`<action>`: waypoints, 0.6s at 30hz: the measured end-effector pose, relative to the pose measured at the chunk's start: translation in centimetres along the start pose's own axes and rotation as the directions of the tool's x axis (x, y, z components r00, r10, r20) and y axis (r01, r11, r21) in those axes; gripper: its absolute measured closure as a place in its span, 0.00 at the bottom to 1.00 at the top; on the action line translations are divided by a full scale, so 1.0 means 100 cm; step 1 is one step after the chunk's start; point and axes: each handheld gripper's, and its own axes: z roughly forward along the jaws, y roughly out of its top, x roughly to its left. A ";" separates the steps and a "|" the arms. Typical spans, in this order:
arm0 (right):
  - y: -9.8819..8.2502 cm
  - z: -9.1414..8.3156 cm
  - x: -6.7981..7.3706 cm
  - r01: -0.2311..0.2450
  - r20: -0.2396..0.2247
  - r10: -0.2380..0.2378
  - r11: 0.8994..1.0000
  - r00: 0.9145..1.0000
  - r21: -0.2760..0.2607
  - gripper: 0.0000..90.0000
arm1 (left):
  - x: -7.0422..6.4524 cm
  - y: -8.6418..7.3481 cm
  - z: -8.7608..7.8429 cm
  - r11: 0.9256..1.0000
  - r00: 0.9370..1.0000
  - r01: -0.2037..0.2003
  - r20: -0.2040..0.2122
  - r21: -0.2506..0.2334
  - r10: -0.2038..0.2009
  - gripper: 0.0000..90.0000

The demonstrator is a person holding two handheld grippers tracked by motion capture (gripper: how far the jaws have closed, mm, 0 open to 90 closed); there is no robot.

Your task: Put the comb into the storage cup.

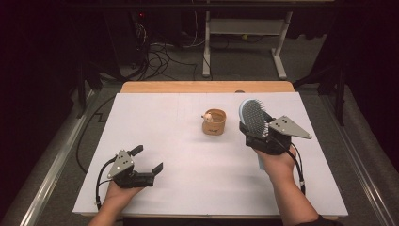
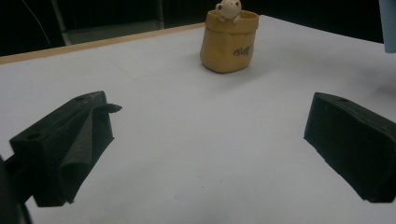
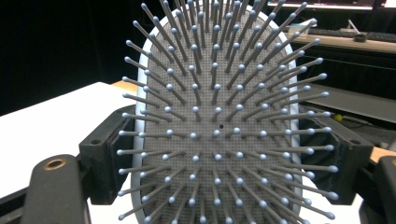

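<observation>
Closest to the person, the left gripper (image 1: pixel 147 159) sits low over the white table (image 1: pixel 179 155) near its front left corner, jaws spread wide with nothing between them. In the left gripper view you can see bare table between the two black jaws, and they point roughly toward the middle of the board.

A bit farther in, on the right side, the right gripper (image 1: pixel 254 132) has hold of a hairbrush (image 1: pixel 253 117). The jaws clamp the pale blue rim of the brush head from both sides, so they stand fairly wide but are definitely gripping it. The brush is lifted off the table and tilted up, bristles facing back toward the person; in the right gripper view the grey pad and its ball-tipped pins (image 3: pixel 217 133) sit right up against the camera. The handle runs down past the hand.

Just left of the brush head and a little beyond it stands a small tan pot (image 1: pixel 214 122) with a tiny cream figure (image 1: pixel 207 117) peeking over its rim, upright on the table, not touching anything.

Past the far wooden edge (image 1: pixel 207 87) it's dark floor, cables and desk legs.
</observation>
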 end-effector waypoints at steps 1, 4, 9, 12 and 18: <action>0.000 0.001 0.002 0.001 -0.006 -0.001 1.000 1.000 -0.001 0.23 | 0.000 0.000 0.000 1.000 1.000 0.000 -0.001 0.000 0.000 0.02; 0.001 0.003 0.007 0.006 -0.021 -0.006 1.000 1.000 -0.010 0.23 | -0.002 0.000 0.001 1.000 1.000 -0.006 0.000 0.001 0.006 0.02; 0.000 0.007 0.017 0.013 -0.043 -0.014 1.000 0.999 -0.021 0.23 | -0.003 0.000 0.001 1.000 1.000 -0.006 0.004 -0.001 0.006 0.02; -0.001 0.011 0.022 0.017 -0.060 -0.018 1.000 0.998 -0.022 0.23 | -0.003 0.001 0.001 1.000 1.000 0.001 0.006 -0.004 -0.001 0.02; -0.002 0.017 0.031 0.031 -0.083 -0.034 0.999 0.996 -0.032 0.23 | -0.006 0.003 0.003 1.000 1.000 0.004 0.009 -0.002 -0.004 0.02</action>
